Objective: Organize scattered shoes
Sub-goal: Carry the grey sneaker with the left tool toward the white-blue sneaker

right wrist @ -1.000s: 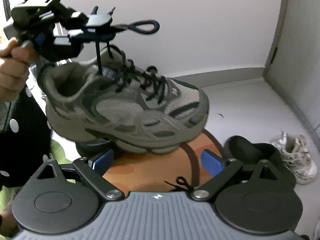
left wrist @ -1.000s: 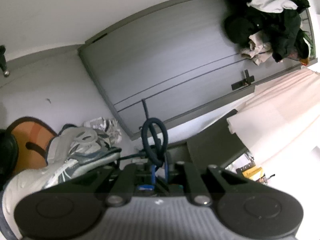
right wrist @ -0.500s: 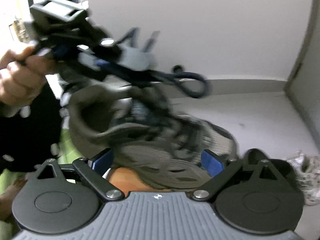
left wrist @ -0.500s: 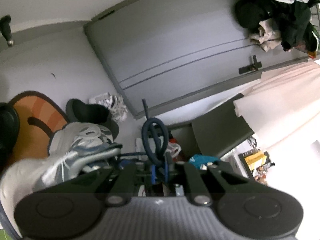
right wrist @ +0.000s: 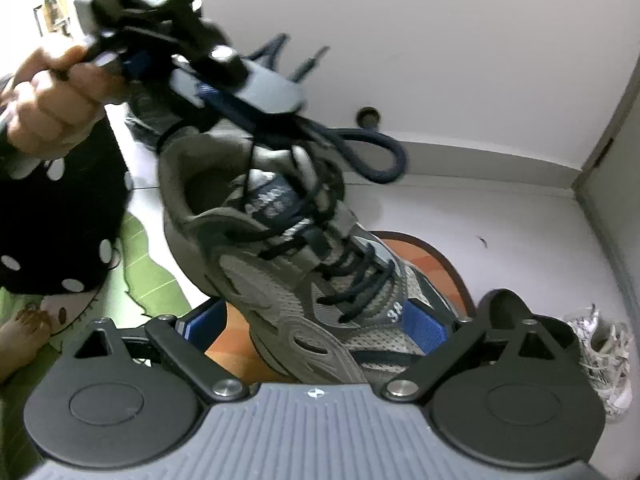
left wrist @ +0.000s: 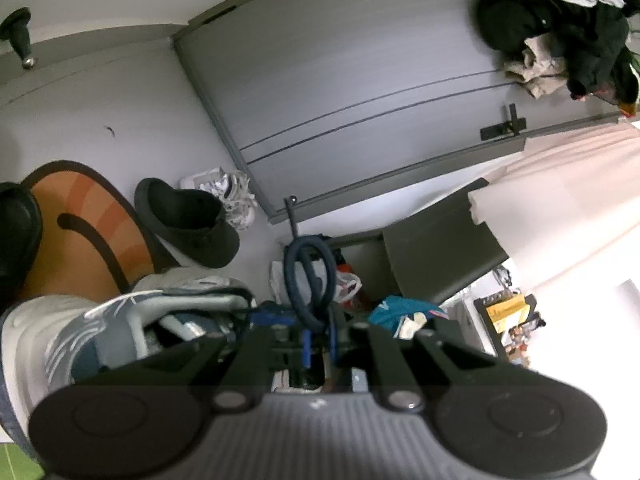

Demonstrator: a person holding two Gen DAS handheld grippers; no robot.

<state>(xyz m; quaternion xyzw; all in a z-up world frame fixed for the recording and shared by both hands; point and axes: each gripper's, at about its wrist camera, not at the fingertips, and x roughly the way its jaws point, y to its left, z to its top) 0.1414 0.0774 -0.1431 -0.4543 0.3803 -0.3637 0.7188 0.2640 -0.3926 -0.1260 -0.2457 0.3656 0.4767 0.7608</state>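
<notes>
Through the left wrist camera, we see our left tongs (left wrist: 312, 344) pressed together on the dark lace loop (left wrist: 308, 280) of the grey sneaker (left wrist: 132, 320), which hangs just left of them above the orange mat (left wrist: 84, 232). Beyond the mat's far edge a black shoe (left wrist: 188, 224) lies on the floor, touching a white sneaker (left wrist: 228, 196) by the grey door (left wrist: 360, 92).

Through the right wrist camera, our right tongs (right wrist: 316, 328) stand spread, and the grey sneaker sits between the two blue pads, toe down toward the orange mat, heel tilted up toward the left hand (right wrist: 52, 100). Its long axis runs steeply, roughly along the fingers. We judge the right tongs nearer the toe, so closing across the forefoot would steady it.
</notes>
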